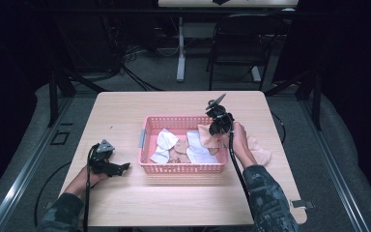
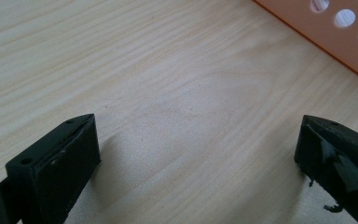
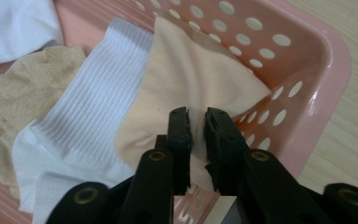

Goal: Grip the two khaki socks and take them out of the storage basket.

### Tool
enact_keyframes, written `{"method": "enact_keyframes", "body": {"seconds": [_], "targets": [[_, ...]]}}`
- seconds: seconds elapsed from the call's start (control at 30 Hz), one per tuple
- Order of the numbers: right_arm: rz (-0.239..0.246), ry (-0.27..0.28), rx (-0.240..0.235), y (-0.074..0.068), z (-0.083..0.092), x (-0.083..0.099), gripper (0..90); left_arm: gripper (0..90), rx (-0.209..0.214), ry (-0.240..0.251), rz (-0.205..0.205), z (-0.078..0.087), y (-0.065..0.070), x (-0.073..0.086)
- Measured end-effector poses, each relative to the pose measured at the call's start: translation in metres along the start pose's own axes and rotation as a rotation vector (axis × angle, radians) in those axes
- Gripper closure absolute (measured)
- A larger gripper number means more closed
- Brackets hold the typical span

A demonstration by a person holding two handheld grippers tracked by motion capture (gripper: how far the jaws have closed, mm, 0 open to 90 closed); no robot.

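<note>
A pink perforated basket [image 1: 147,124] sits mid-table and holds white and beige socks. My right gripper [image 1: 216,126] hangs over its right end, shut on a peach sock [image 3: 186,79] that droops into the basket's corner, partly over a white ribbed sock [image 3: 91,109]. In the right gripper view the jaws pinch a fold of the peach fabric [image 3: 197,126]. My left gripper [image 1: 124,166] rests low on the table left of the basket, open, with bare wood between its fingers [image 2: 56,163]. The basket's wall [image 2: 326,32] shows at that view's upper right.
Another peach sock [image 1: 261,151] lies on the table right of the basket, behind the right hand. A tan lacy sock [image 3: 9,112] and a second white piece [image 3: 14,23] lie deeper in the basket. A black chair [image 1: 241,43] stands beyond the table.
</note>
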State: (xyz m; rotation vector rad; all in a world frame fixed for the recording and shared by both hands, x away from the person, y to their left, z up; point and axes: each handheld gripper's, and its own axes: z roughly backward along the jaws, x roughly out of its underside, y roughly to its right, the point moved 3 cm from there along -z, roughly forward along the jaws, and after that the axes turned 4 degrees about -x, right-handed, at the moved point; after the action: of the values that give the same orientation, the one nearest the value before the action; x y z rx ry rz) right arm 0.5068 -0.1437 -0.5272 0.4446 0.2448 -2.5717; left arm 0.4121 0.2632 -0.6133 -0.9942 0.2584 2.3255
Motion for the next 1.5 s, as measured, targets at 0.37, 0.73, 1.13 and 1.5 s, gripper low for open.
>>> {"method": "enact_keyframes", "body": {"seconds": [0.37,0.73,1.13,1.5], "targets": [[0.014,0.055,-0.04,-0.005,0.01,0.0,86.8,0.0,0.0,0.0,0.0,0.0,0.0,0.0],[0.007,0.146,-0.136,-0.009,0.039,0.004,87.2,0.0,0.0,0.0,0.0,0.0,0.0,0.0],[0.017,0.254,-0.222,-0.017,0.066,0.007,87.7,0.0,0.0,0.0,0.0,0.0,0.0,0.0],[0.071,0.268,-0.241,-0.03,0.086,0.008,87.6,0.0,0.002,0.001,-0.004,0.0,0.0,0.0]]}}
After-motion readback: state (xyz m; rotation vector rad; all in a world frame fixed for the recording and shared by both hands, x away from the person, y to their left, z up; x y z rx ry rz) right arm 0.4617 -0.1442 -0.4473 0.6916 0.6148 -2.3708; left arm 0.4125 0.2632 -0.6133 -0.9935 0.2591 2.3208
